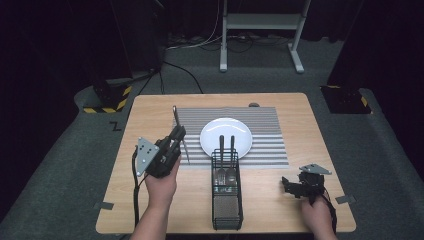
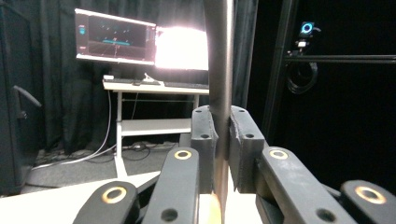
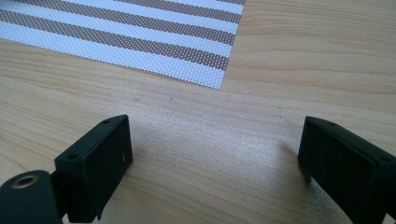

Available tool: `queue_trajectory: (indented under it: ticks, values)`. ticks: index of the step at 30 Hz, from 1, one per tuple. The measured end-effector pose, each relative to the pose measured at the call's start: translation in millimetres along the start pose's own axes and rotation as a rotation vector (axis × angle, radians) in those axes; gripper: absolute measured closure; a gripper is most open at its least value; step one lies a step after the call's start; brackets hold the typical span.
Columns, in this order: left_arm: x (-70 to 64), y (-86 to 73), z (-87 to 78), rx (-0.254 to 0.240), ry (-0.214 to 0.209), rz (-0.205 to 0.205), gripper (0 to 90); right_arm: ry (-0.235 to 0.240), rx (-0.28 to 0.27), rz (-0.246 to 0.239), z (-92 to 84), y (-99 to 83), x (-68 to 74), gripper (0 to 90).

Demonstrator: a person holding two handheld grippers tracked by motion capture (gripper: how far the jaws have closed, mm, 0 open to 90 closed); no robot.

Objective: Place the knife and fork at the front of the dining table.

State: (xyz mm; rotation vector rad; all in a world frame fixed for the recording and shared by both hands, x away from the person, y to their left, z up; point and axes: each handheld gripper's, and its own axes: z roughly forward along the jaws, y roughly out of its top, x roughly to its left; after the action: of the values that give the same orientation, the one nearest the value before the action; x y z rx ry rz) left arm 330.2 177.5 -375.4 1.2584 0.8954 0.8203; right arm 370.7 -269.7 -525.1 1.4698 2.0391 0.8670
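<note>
Cutlery setup going on: left claw (image 1: 176, 134) is clamping a slim silver metal utensil (image 1: 179, 131) upright over the striped placemat (image 1: 270, 145), left of the round white plate (image 1: 226, 136), probably to lay it there, while right claw (image 1: 292, 188) is resting apart on the wooden surface (image 1: 280, 210).

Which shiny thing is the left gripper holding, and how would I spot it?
Find the striped placemat on the wooden table, with a white plate in its middle. Left of the plate, the left gripper is shut on a long, thin metal utensil; which kind is hard to tell. Unlike the utensils standing in the black wire caddy, it is alone, held over the placemat's left edge.
</note>
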Motion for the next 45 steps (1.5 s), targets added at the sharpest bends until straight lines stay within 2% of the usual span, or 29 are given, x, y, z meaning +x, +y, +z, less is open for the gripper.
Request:
queue_trajectory:
  ticks: [8, 18, 20, 23, 35, 45]
  values:
    - [6.7, -11.3, 6.4, 0.035, 0.003, -0.022, 81.5, 0.002, 0.001, -0.004, 0.0, 0.1, 0.3, 9.7]
    - [10.3, -25.8, 18.9, 0.067, 0.014, 0.001, 81.6, 0.003, 0.001, -0.005, 0.0, 0.1, 0.2, 9.7]
    - [11.2, -29.7, 22.1, 0.062, 0.033, 0.006, 81.5, 0.003, 0.001, -0.005, 0.0, 0.1, 0.2, 9.7]
    - [13.6, -34.8, 27.6, 0.061, 0.033, -0.014, 81.6, 0.003, 0.001, -0.005, 0.0, 0.1, 0.2, 9.7]
    - [21.0, -53.7, 43.8, 0.109, 0.058, -0.014, 81.6, 0.003, 0.0, -0.006, 0.0, 0.1, 0.2, 9.7]
    - [26.3, -67.0, 54.6, 0.158, 0.072, -0.041, 81.6, 0.009, -0.001, -0.01, 0.1, 0.0, 0.4, 9.8]
